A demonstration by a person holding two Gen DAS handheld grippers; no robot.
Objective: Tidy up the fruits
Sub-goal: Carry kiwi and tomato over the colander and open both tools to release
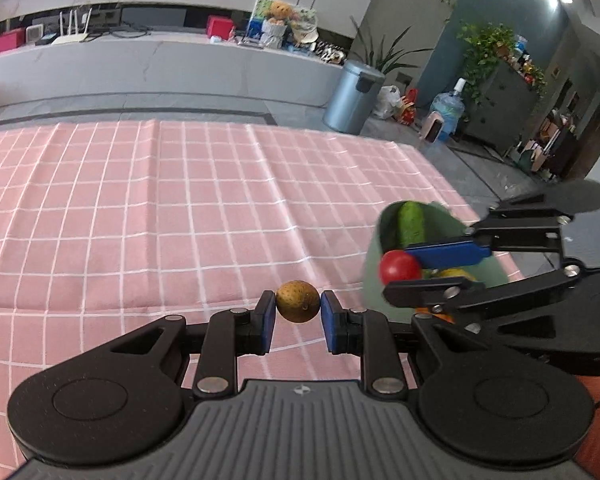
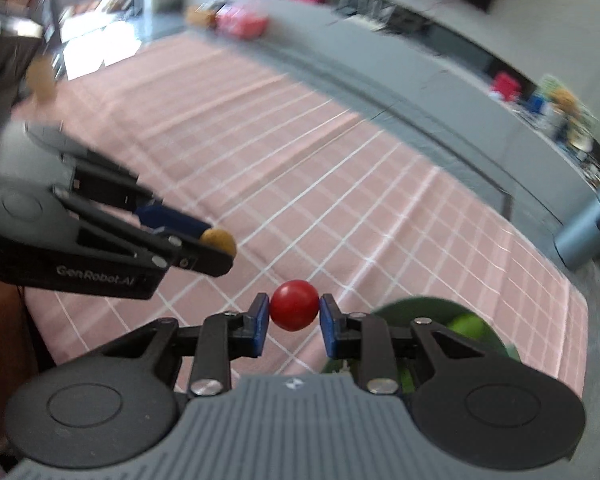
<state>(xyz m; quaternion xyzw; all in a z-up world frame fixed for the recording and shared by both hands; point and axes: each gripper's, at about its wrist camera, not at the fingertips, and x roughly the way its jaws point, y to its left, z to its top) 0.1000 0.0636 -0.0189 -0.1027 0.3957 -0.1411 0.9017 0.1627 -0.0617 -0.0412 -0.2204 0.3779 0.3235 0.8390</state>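
My left gripper (image 1: 298, 307) is shut on a small brown-yellow round fruit (image 1: 297, 301) and holds it above the pink checked cloth (image 1: 160, 208). My right gripper (image 2: 294, 312) is shut on a red round fruit (image 2: 294, 310). In the left wrist view the right gripper (image 1: 410, 270) holds the red fruit (image 1: 399, 267) over a green bowl (image 1: 374, 256) at the right. The bowl holds a green cucumber (image 1: 411, 223) and a yellow fruit (image 1: 456, 274). In the right wrist view the left gripper (image 2: 220, 246) with the brown fruit (image 2: 219, 241) is at the left, and the green bowl (image 2: 420, 306) lies below right.
The cloth-covered table ends at the right near the bowl. Beyond the far edge stand a grey bench (image 1: 140, 68) with boxes and toys, a metal bin (image 1: 352, 96) and plants (image 1: 488, 52). The right wrist view is blurred by motion.
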